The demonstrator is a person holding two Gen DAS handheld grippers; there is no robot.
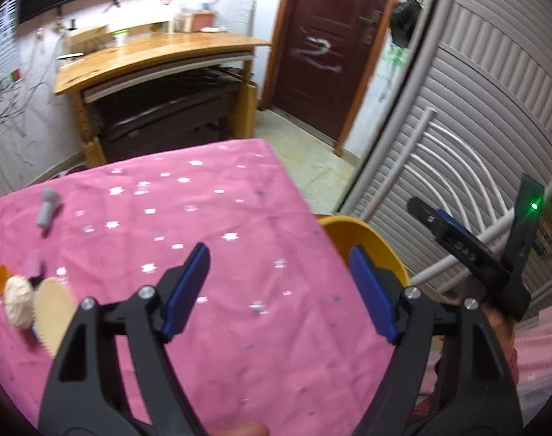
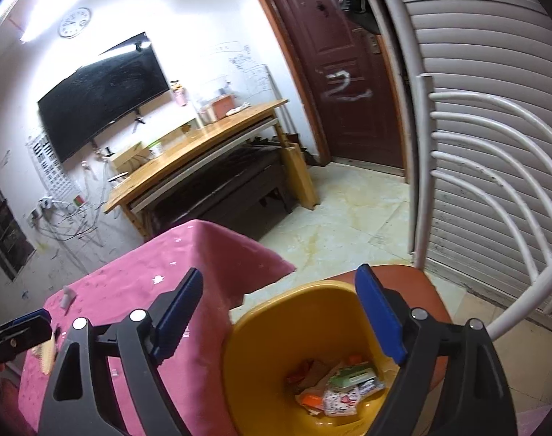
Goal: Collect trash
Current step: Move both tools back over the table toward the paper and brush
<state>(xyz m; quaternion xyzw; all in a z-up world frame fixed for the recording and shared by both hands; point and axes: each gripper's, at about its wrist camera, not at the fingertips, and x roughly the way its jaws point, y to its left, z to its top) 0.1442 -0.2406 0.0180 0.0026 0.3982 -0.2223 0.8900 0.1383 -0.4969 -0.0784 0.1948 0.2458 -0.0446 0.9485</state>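
My left gripper [image 1: 279, 265] hangs open above the pink star-print tablecloth [image 1: 203, 218], with nothing between its blue pads. On the cloth at the left lie a crumpled white paper ball [image 1: 18, 301], a beige serrated wrapper [image 1: 54, 312], an orange scrap [image 1: 0, 279] and a small grey tube [image 1: 47, 207]. A yellow bin [image 1: 370, 239] stands just past the table's right edge. My right gripper [image 2: 279, 283] is open and empty above that bin [image 2: 276, 327], which holds several wrappers [image 2: 341, 385]. The grey tube [image 2: 68, 296] also shows in the right wrist view.
The bin rests on a brown chair seat [image 2: 414, 279] with a white barred back [image 2: 494, 152]. Beyond the table are a tiled floor [image 2: 348, 225], a wooden desk [image 2: 203, 145], a dark red door [image 2: 341, 72] and a ribbed shutter [image 2: 476, 54].
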